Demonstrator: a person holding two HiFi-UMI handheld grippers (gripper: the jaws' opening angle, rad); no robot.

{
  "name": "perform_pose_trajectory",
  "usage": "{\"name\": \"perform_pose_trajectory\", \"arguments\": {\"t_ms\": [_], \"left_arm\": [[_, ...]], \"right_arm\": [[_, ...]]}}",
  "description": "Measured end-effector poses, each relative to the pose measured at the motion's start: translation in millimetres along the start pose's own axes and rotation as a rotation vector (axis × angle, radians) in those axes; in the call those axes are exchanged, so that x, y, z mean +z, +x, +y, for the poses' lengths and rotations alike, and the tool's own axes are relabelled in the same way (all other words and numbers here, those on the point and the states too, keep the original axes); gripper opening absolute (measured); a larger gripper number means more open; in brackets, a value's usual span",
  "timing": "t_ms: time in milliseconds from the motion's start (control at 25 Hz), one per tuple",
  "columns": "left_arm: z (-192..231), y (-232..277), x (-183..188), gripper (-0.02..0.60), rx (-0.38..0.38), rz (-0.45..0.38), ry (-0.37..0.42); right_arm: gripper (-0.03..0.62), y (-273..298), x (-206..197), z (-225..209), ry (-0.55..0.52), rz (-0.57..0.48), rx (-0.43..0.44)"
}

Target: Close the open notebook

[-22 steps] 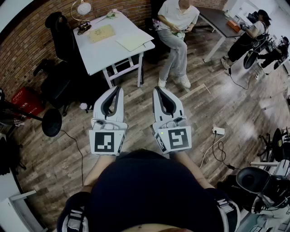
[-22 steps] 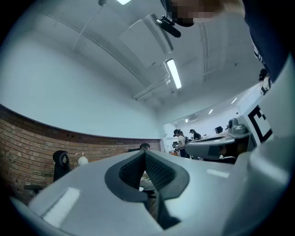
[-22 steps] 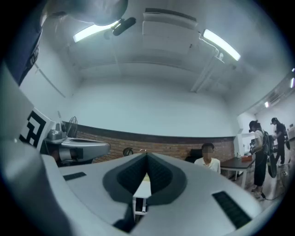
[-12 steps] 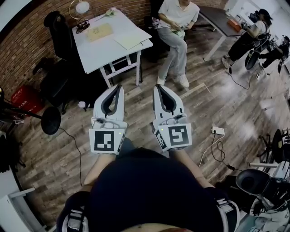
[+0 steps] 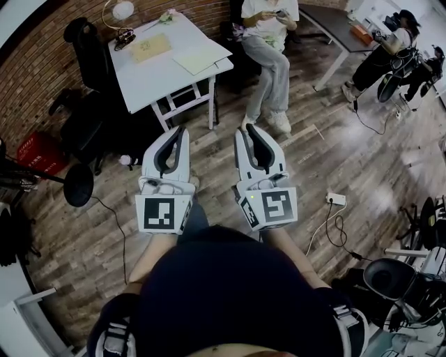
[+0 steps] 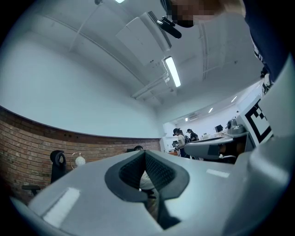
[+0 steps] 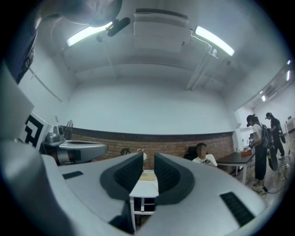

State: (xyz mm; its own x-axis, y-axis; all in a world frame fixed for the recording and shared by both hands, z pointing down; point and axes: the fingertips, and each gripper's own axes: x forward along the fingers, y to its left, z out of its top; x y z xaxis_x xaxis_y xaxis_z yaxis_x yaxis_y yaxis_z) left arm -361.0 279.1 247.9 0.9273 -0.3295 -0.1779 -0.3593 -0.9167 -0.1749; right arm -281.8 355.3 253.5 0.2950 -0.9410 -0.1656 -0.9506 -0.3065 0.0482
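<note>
The open notebook (image 5: 198, 61), probably the pale spread near the white bench's (image 5: 157, 84) front edge, lies well ahead of both grippers. It should be light and floppy with slippery paper, so pinch a cover's free outer edge. The left gripper (image 5: 182, 130) has its fingers closed and empty. The right gripper (image 5: 249, 130) has its fingers slightly apart and empty. Spine and thickness are too small to tell, and the tan flat item (image 5: 152, 47) could be the notebook instead.

A white table (image 5: 157, 80) stands on the wooden floor (image 5: 334, 160). A tan pad (image 5: 152, 47) and a pale open notebook (image 5: 198, 61) lie on it; a desk lamp (image 5: 123, 10) stands at its far corner.
</note>
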Motion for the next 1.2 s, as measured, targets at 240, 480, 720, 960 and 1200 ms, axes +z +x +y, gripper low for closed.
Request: {"name": "perform_pose_trajectory", "arguments": {"t_ms": [240, 480, 720, 960, 1200], "left_arm": [[13, 25, -11, -0.005, -0.016, -0.001, -0.008], [34, 73, -32, -0.005, -0.033, 0.026, -0.040], [65, 138, -47, -0.005, -0.045, 0.038, -0.054], [94, 200, -59, -0.005, -0.064, 0.046, -0.060], [122, 261, -73, -0.005, -0.094, 0.049, -0.052]], "right_arm": [[0.080, 26, -10, -10, -0.006, 0.014, -0.023], [0.087, 77, -25, -32, -0.011, 0.028, -0.029], [0.087, 142, -33, -61, -0.018, 0.035, -0.034], [0.087, 204, -41, -89, -0.016, 0.048, -0.044], [0.087, 265, -49, -117, -0.021, 0.050, -0.061]]}}
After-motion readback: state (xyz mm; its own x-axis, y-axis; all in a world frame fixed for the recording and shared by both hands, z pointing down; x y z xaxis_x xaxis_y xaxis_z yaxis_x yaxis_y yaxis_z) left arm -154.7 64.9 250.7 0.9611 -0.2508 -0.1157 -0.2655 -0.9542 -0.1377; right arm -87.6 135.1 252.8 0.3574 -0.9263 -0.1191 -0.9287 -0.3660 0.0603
